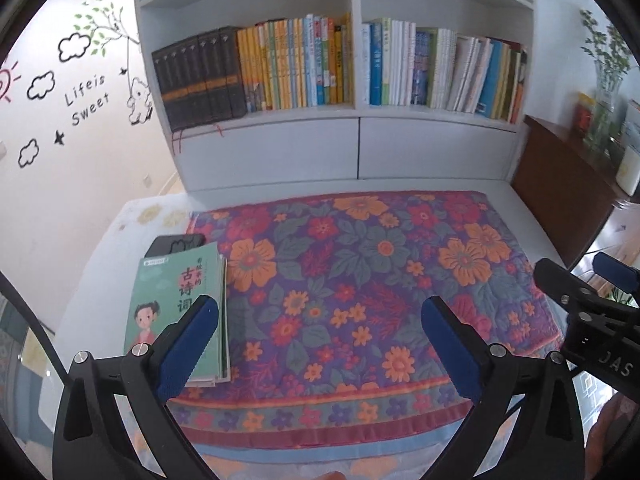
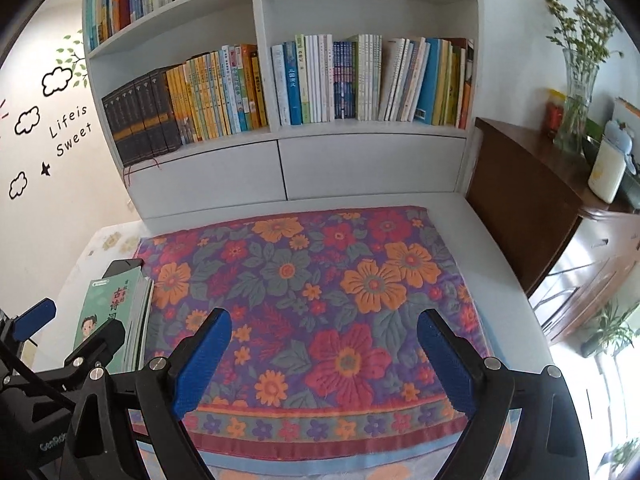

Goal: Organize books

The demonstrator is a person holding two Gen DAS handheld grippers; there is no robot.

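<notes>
Jaws wide, empty; green book [image 1: 176,308] lies by left gripper [image 1: 320,344].

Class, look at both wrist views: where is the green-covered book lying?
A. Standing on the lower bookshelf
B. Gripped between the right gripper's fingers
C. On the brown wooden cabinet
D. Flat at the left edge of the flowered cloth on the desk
D: the green book lies flat on a small stack at the left edge of the flowered cloth, with nothing gripping it.
</notes>
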